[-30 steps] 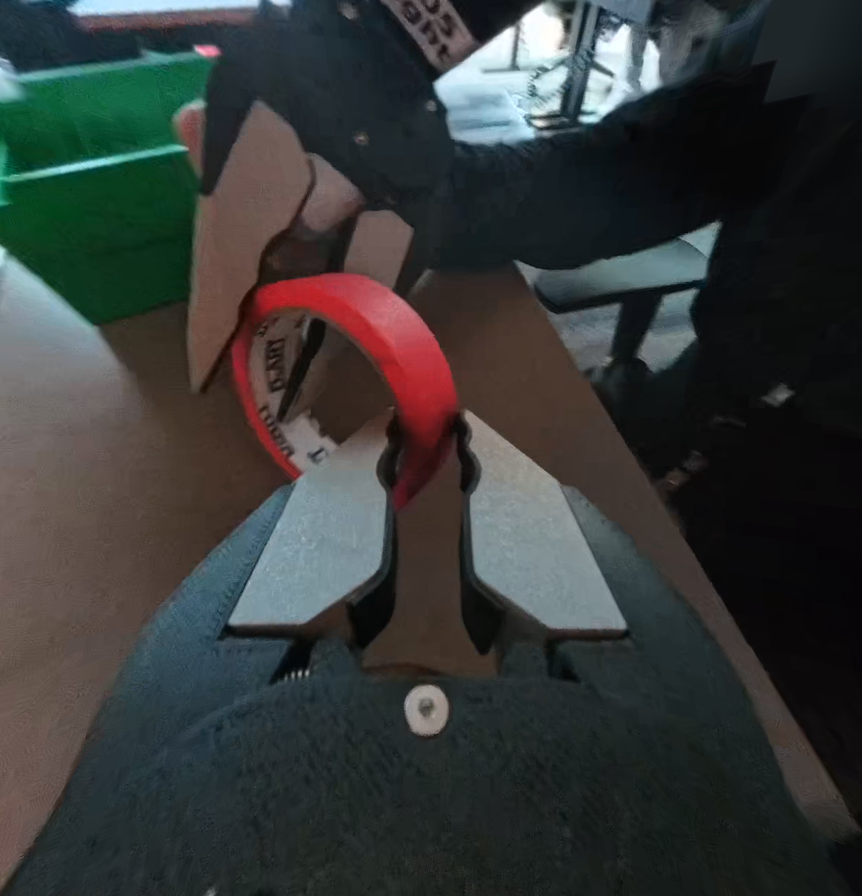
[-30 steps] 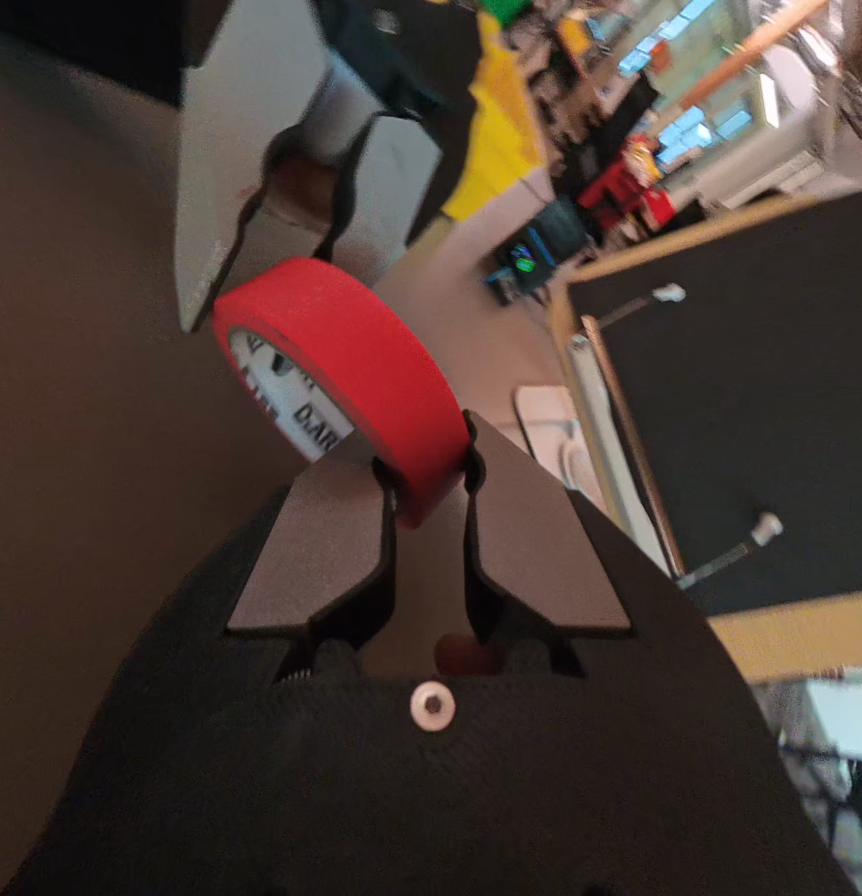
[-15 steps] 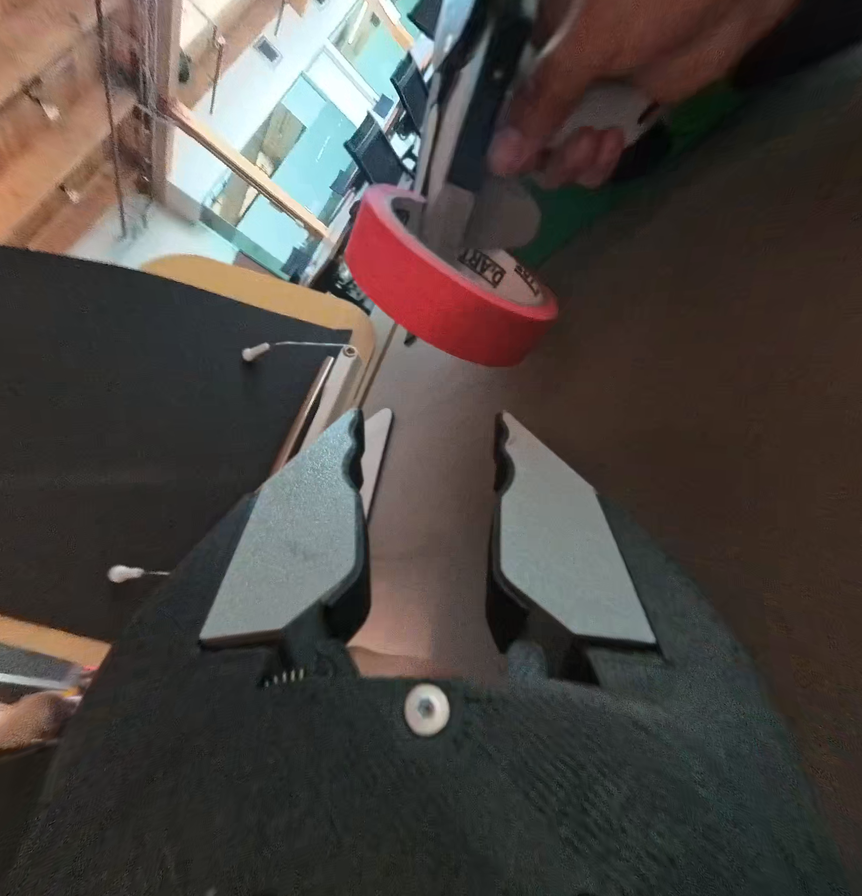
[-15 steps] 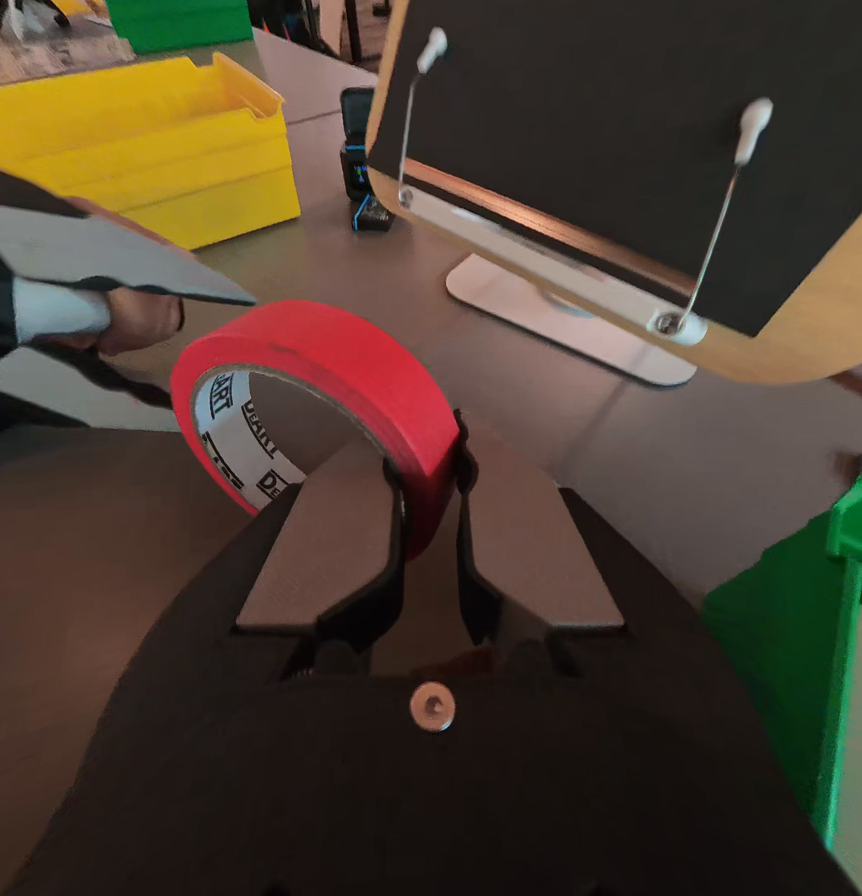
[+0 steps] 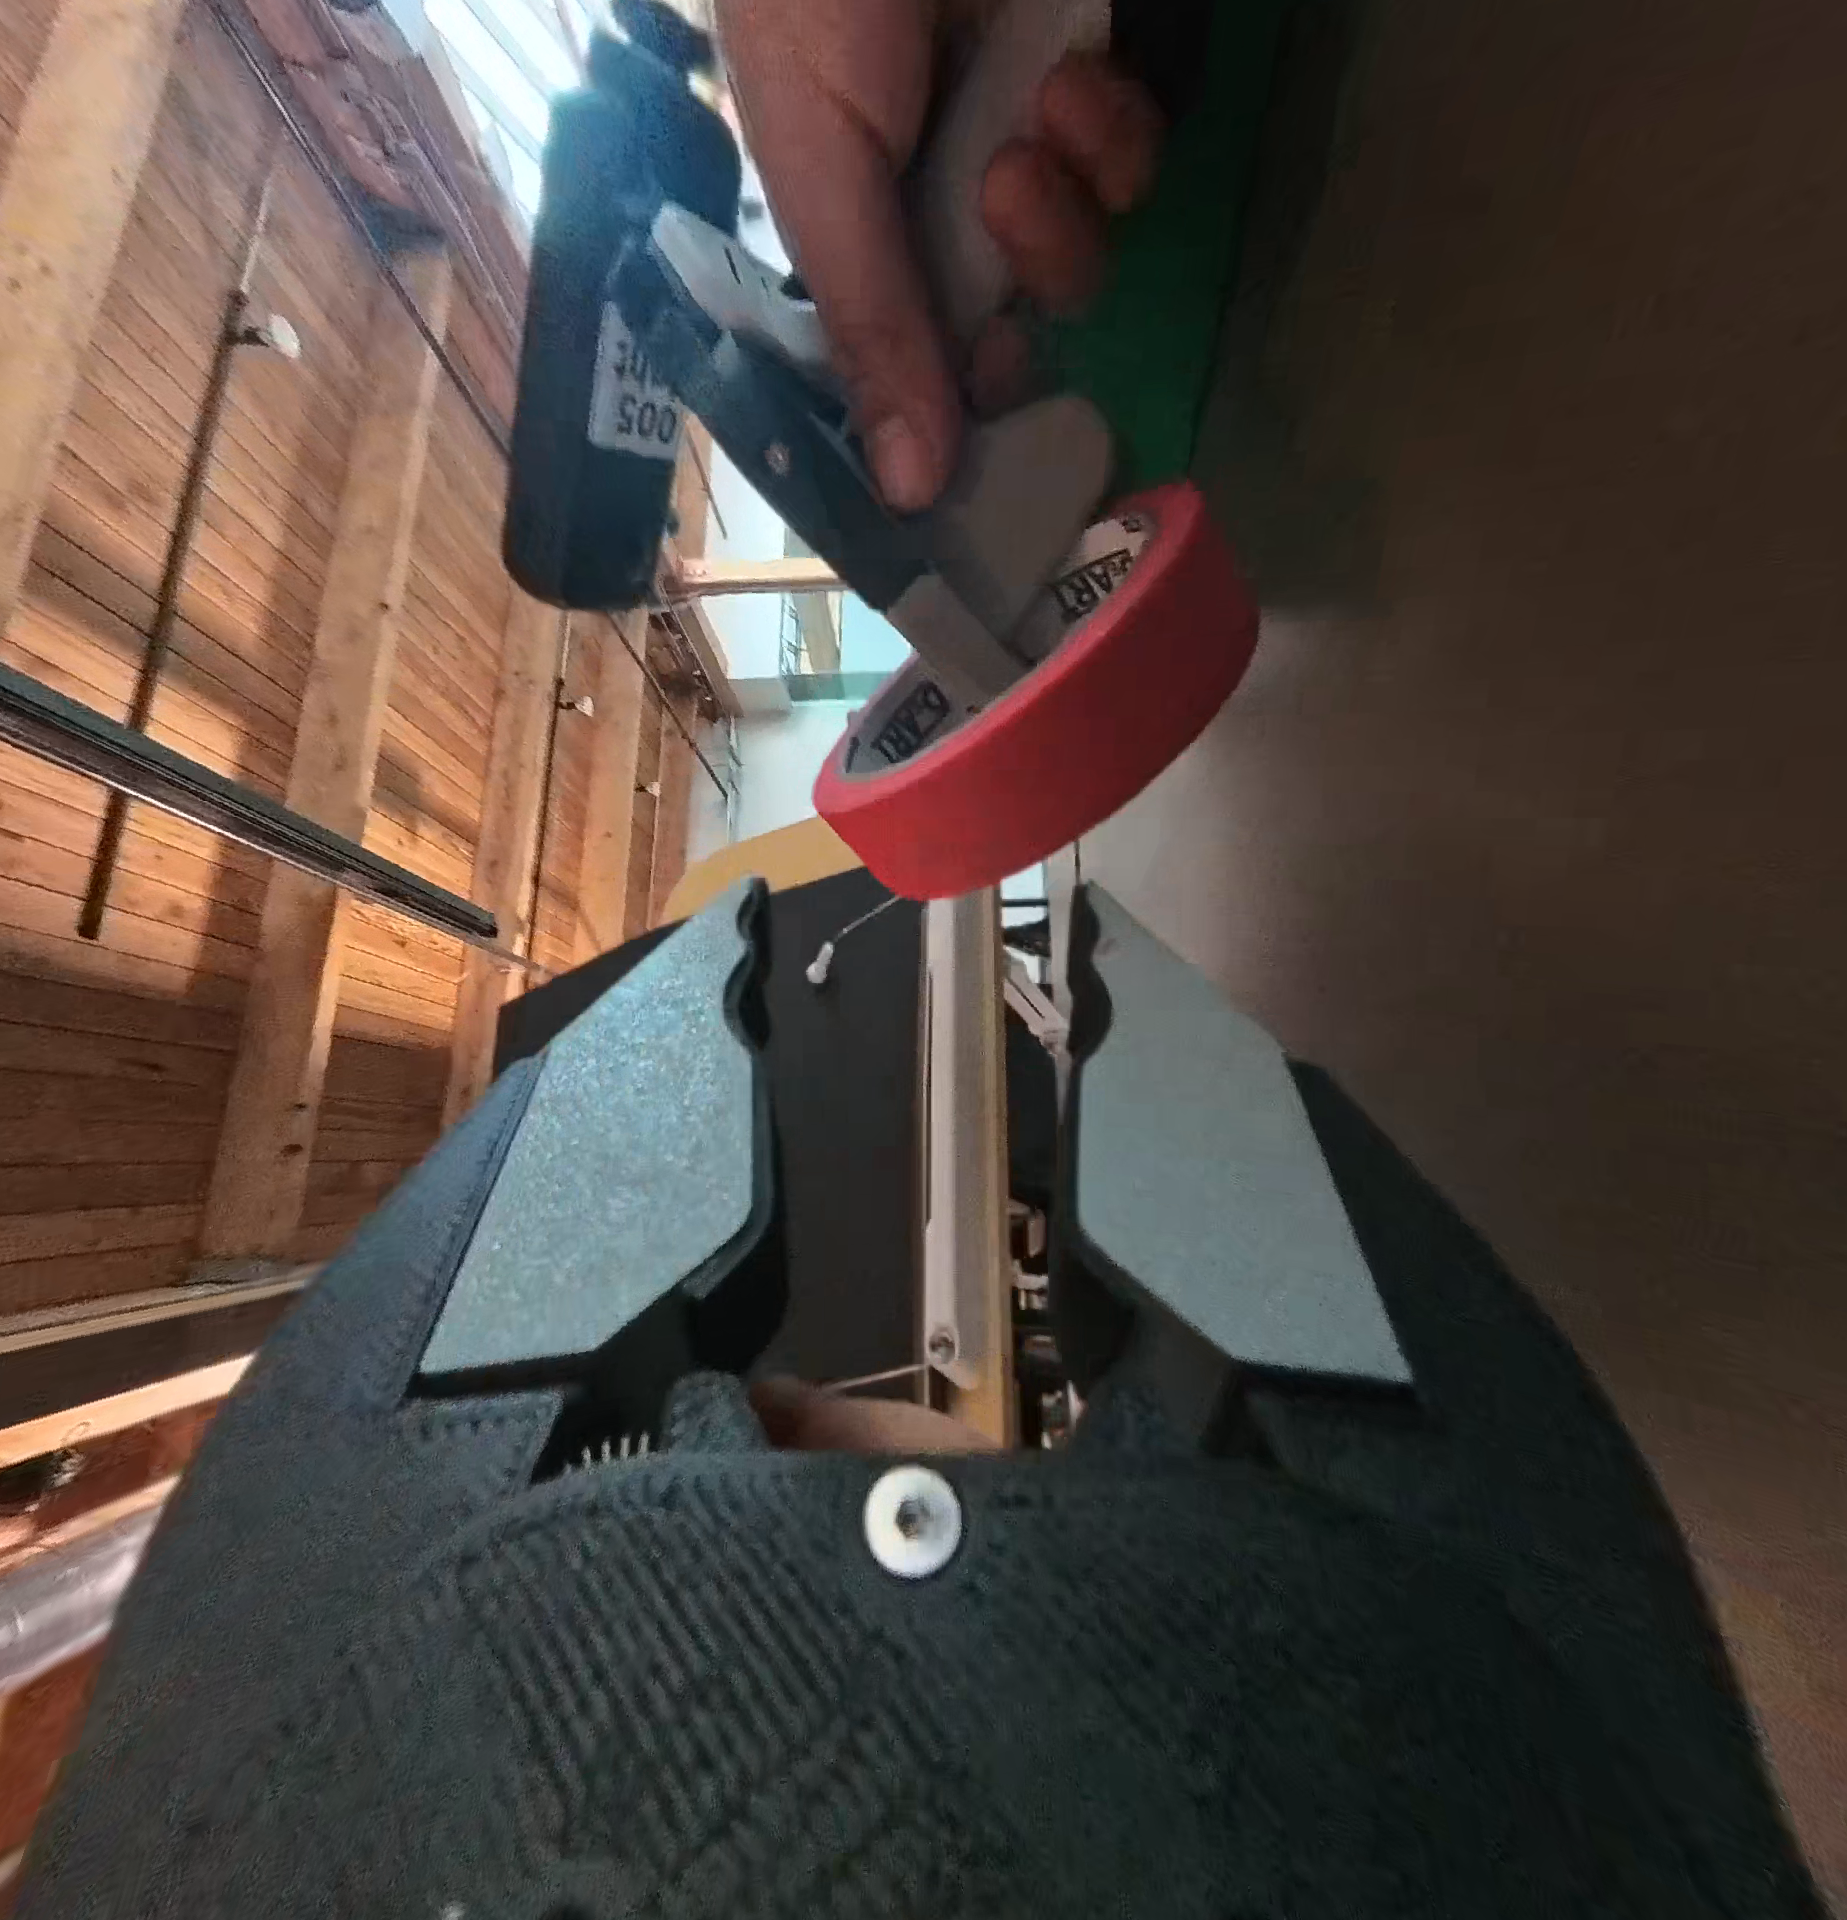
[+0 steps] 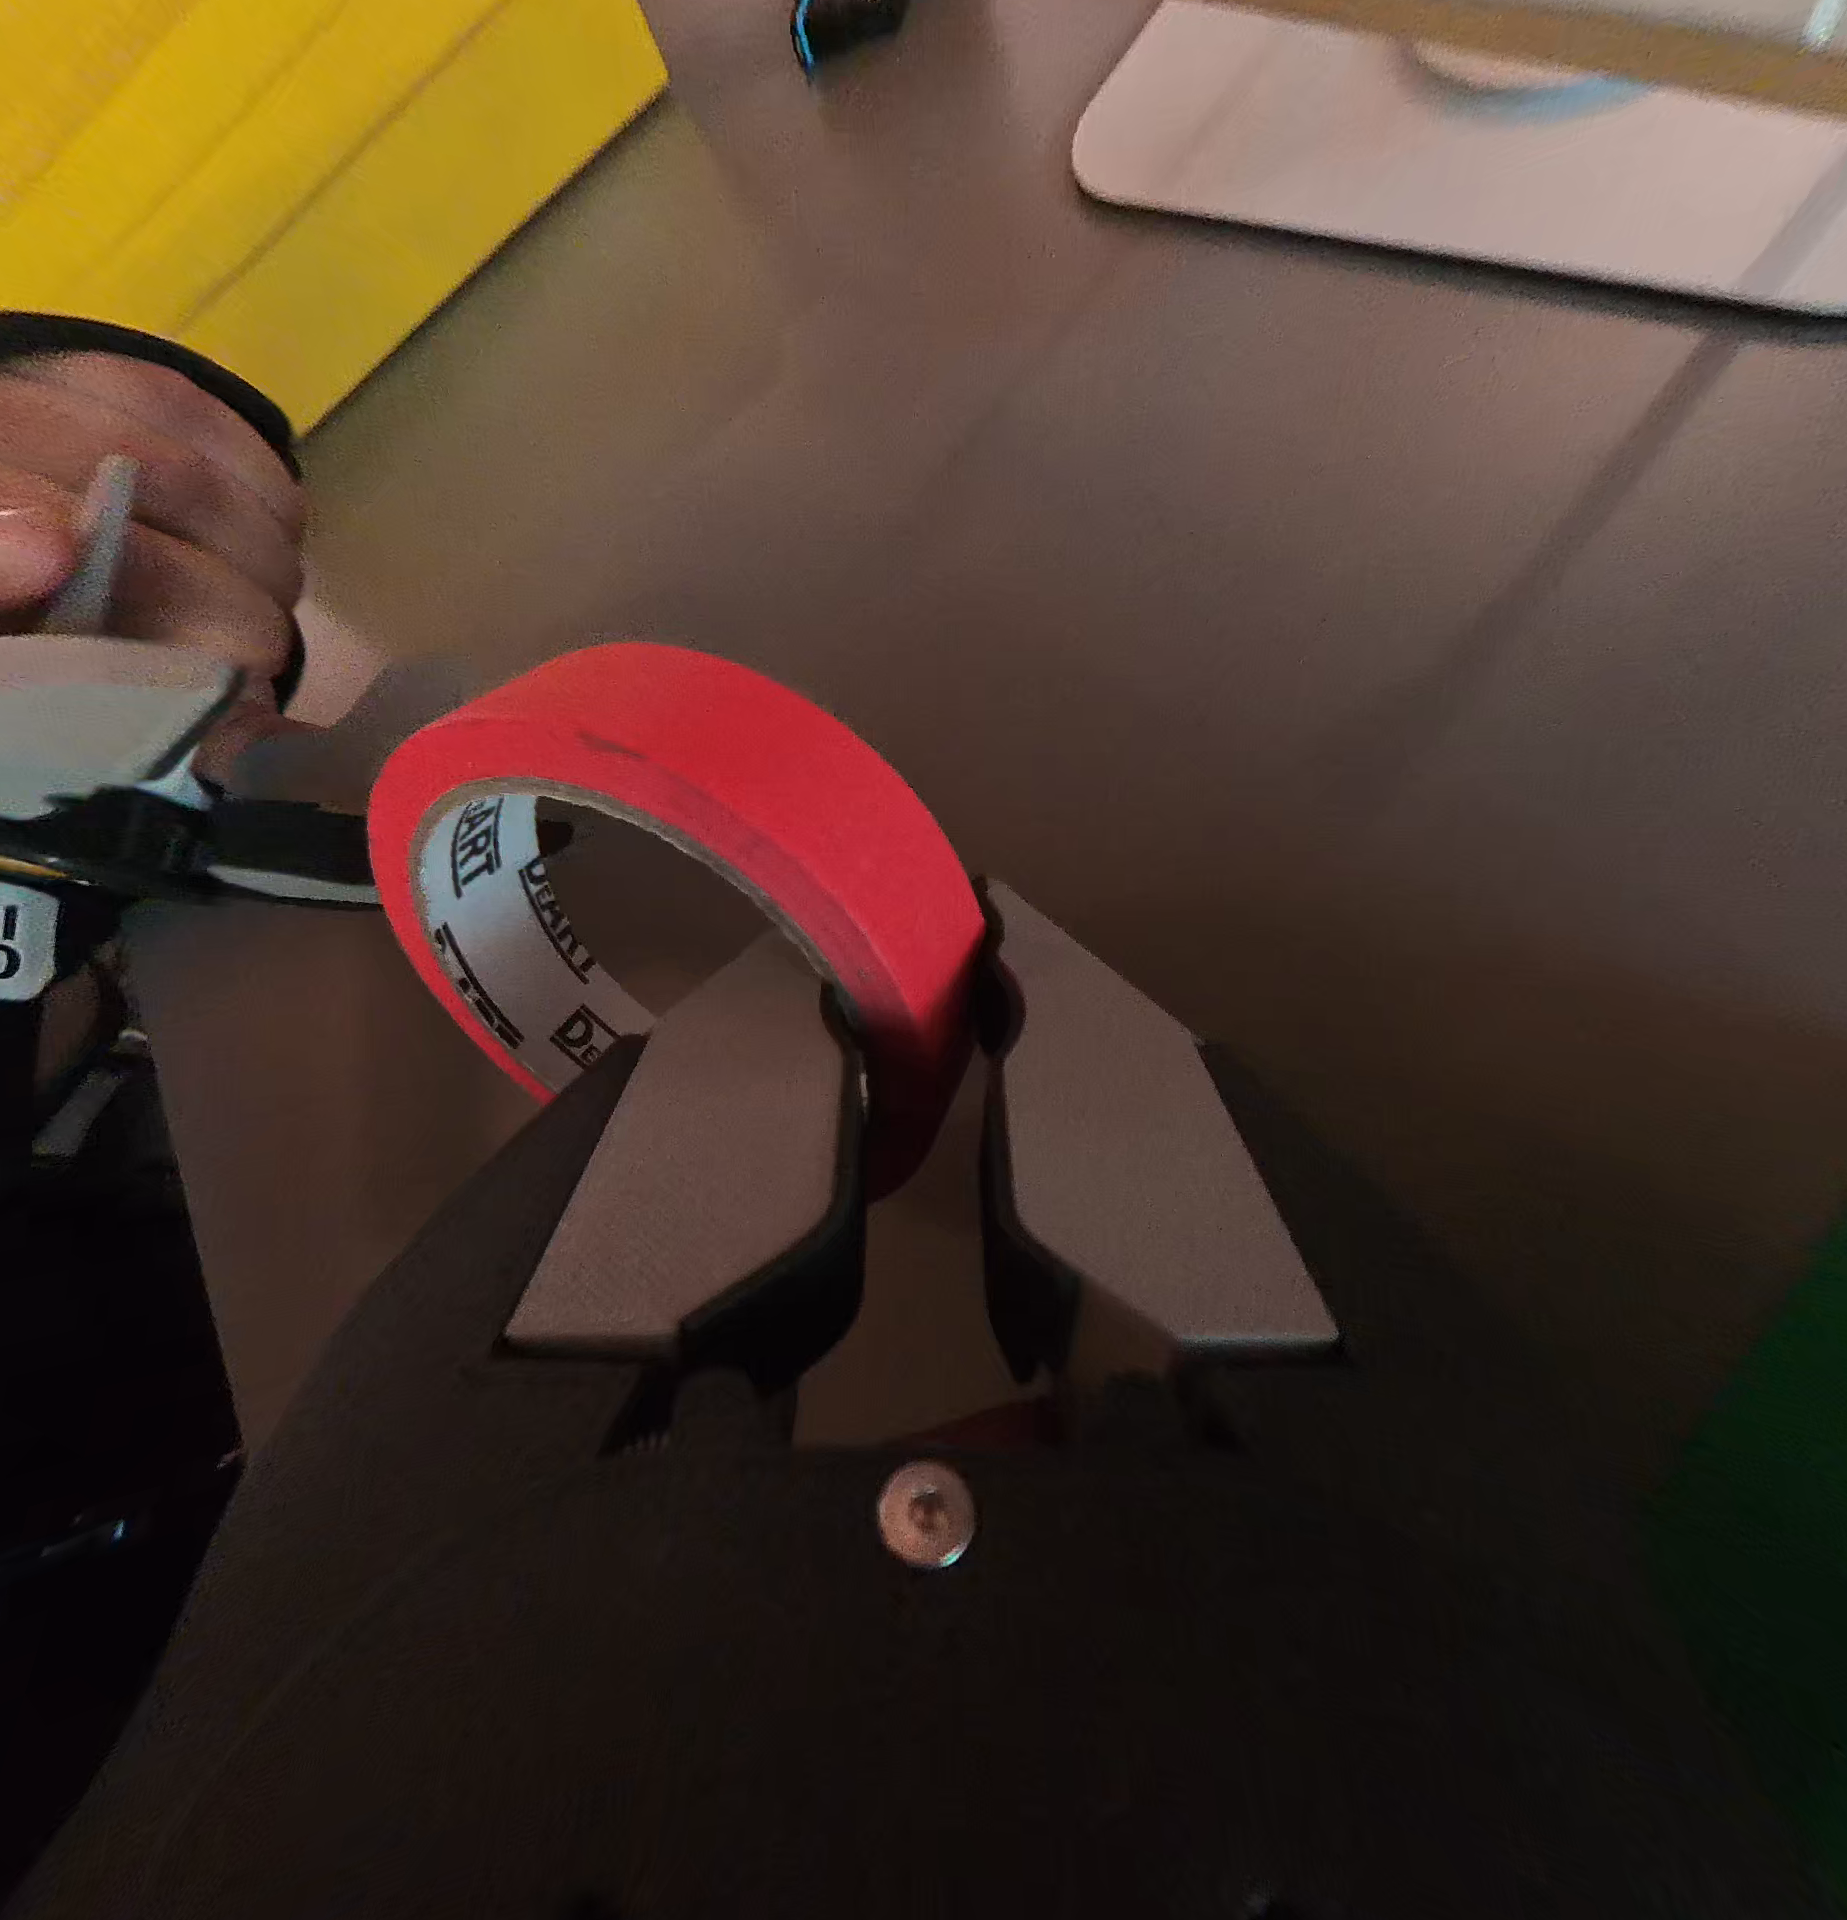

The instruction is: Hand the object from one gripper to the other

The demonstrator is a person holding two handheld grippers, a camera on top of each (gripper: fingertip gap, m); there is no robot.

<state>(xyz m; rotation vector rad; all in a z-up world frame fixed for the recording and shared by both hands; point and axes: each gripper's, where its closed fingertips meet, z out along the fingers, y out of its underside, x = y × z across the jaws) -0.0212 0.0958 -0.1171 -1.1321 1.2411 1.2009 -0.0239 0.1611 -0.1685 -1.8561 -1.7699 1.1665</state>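
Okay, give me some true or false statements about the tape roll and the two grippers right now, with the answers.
1. The right gripper is shut on the red tape roll. True.
2. The left gripper is clamped on the tape roll. False: its jaws are open with nothing between them, and the roll sits just beyond its fingertips.
3. The tape roll lies flat on the table. False: it is held up in the air.
4. A yellow bin sits on the table. True.
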